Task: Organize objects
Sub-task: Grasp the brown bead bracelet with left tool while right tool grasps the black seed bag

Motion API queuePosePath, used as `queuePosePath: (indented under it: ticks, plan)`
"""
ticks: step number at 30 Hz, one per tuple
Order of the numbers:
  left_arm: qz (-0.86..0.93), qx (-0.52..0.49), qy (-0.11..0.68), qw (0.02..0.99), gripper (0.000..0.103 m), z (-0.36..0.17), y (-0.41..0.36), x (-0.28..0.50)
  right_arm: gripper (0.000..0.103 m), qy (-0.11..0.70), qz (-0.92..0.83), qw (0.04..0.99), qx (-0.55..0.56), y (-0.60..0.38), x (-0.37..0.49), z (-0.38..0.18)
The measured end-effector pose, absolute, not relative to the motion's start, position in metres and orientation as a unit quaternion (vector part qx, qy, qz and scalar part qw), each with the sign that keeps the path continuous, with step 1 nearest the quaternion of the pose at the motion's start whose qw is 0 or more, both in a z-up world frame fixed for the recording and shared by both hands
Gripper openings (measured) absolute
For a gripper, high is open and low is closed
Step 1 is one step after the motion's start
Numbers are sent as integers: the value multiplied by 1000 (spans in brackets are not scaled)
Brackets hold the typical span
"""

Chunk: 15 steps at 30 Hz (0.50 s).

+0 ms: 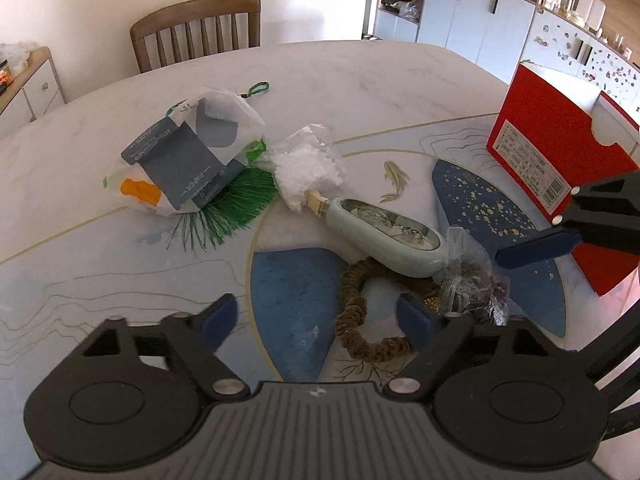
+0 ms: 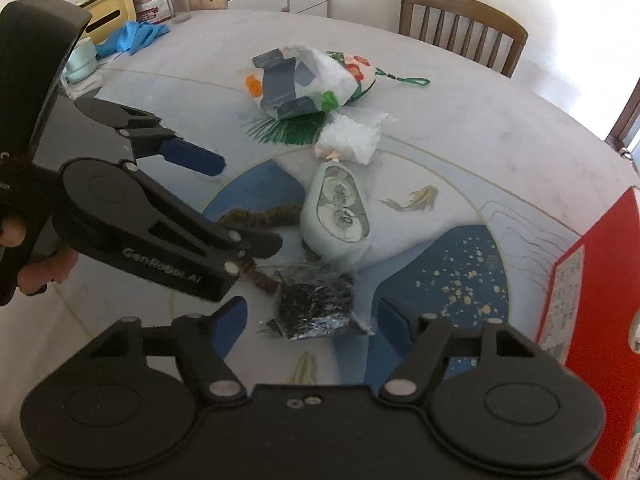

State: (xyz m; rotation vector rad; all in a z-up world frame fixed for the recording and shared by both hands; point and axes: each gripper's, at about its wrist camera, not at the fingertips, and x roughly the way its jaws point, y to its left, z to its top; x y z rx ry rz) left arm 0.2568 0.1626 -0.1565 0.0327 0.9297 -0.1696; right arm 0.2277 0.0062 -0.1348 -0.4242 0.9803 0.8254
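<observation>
Little looks sorted: bags, green case (image 1: pixel 386 236) and brown ring (image 1: pixel 356 312) lie mid-table (image 1: pixel 360 80), left of the red box (image 1: pixel 556 168); both grippers (image 1: pixel 320 320) (image 2: pixel 308 316) hover near, jaws open, holding nothing.

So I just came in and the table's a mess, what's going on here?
A person is tidying the table with a gripper in each hand. The left gripper hangs open over a brown scrunchie. The right gripper is open around a small clear bag of dark bits, pads not yet pressing. A mint case, a white packet, a printed bag and a red box lie untouched nearby.
</observation>
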Motion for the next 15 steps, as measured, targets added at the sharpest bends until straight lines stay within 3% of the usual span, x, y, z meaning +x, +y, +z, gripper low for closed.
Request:
queuePosePath:
  ticks: [2,7,15]
  plan:
    - [-89,12,450,889,68,-157,162,256,62,455,384,779,-198,7,228,-136]
    - [-113,27,449,886,54,-156,153,253,51,458,390,774,-195,6,229,-138]
    - [-128,34,456,880,16,-154,142,252,41,453,383,785,-178,2,230,-135]
